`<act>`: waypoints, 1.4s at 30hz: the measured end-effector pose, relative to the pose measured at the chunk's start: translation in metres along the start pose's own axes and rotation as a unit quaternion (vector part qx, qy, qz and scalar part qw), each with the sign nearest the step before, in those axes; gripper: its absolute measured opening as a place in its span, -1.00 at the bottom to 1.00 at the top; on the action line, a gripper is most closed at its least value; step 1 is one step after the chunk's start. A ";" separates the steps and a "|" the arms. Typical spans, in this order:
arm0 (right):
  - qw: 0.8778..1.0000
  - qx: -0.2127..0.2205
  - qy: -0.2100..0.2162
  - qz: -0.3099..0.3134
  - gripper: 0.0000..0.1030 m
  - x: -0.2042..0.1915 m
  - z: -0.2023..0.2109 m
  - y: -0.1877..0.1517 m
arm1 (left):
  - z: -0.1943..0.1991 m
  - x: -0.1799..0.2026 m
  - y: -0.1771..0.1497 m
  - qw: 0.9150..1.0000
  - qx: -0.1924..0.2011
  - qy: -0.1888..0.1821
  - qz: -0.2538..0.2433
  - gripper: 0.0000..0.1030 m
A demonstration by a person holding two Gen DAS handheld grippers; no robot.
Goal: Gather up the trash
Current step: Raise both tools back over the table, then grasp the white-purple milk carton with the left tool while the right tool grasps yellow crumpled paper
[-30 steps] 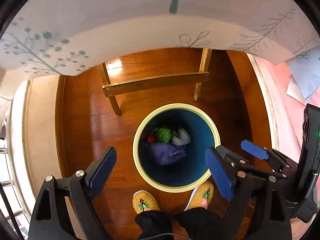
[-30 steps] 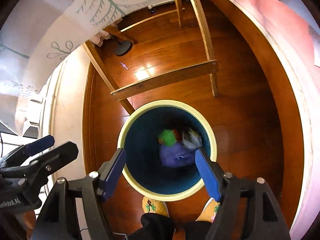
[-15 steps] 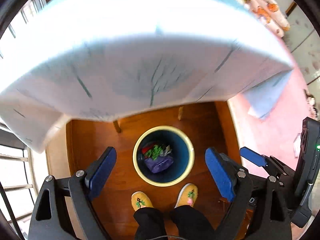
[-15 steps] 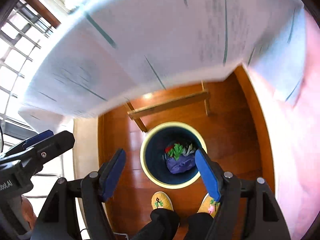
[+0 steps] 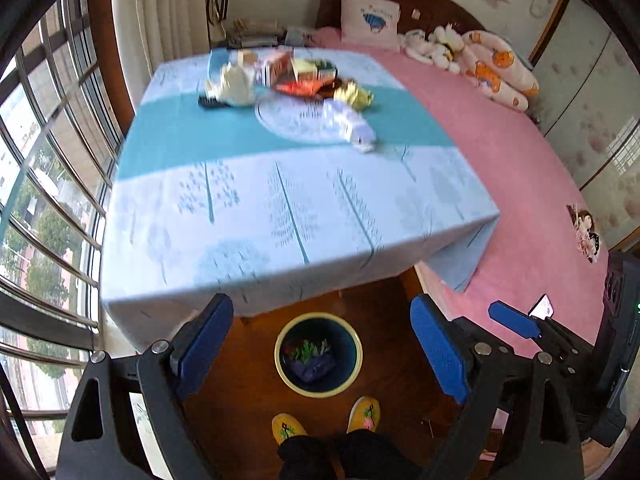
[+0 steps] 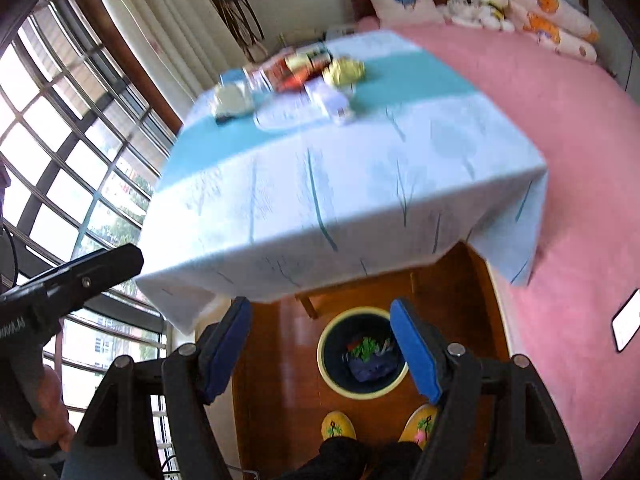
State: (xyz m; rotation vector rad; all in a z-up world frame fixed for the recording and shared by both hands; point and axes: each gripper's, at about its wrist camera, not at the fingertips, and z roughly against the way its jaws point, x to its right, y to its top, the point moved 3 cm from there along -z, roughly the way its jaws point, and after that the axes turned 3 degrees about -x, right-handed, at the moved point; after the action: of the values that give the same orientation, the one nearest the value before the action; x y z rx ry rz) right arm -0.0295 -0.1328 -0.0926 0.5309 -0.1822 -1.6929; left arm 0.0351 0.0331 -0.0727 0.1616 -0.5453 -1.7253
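Note:
A round bin (image 5: pixel 352 376) with a yellow rim and blue inside stands on the wooden floor under the table edge; it also shows in the right wrist view (image 6: pixel 326 364). Purple, green and red trash (image 5: pixel 312 358) lies in it. Several pieces of trash (image 5: pixel 352 96) lie blurred at the far end of the table: a yellow crumpled wrapper, a white box (image 5: pixel 352 126), a cream lump (image 5: pixel 236 86), red packets. My left gripper (image 5: pixel 320 354) and right gripper (image 6: pixel 320 354) are both open and empty, high above the bin.
The table wears a white and teal cloth (image 5: pixel 280 200). A pink bed (image 5: pixel 520 168) with pillows and soft toys lies to the right. Barred windows (image 5: pixel 48 168) run along the left. My yellow slippers (image 5: pixel 288 428) stand by the bin. A phone (image 6: pixel 626 326) lies on the bed.
Both grippers have risen from just over the bin to above table height. The view has tilted up, so the tabletop and its trash now show. Both stayed open.

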 end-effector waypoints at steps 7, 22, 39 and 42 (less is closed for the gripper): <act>0.996 0.082 -0.030 0.012 0.40 -0.017 0.052 0.032 | 0.053 -0.006 0.040 0.999 0.050 0.015 0.000 0.73; 0.986 0.149 -0.066 0.045 0.40 -0.025 0.086 0.093 | 0.055 0.021 0.112 0.997 0.079 0.004 -0.018 0.73; 0.993 0.052 -0.009 0.110 0.14 0.072 -0.053 0.266 | -0.140 0.060 0.233 0.996 -0.023 0.021 0.084 0.73; 0.991 0.023 0.003 0.131 0.14 0.089 -0.087 0.292 | -0.192 0.060 0.246 0.991 -0.055 0.039 0.115 0.72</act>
State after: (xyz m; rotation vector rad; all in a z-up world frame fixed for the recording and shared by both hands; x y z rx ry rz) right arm 0.2600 -0.2617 -0.0718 0.5237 -0.2753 -1.4337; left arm 0.3154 -0.1075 -0.1218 0.0829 -0.3933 -1.5134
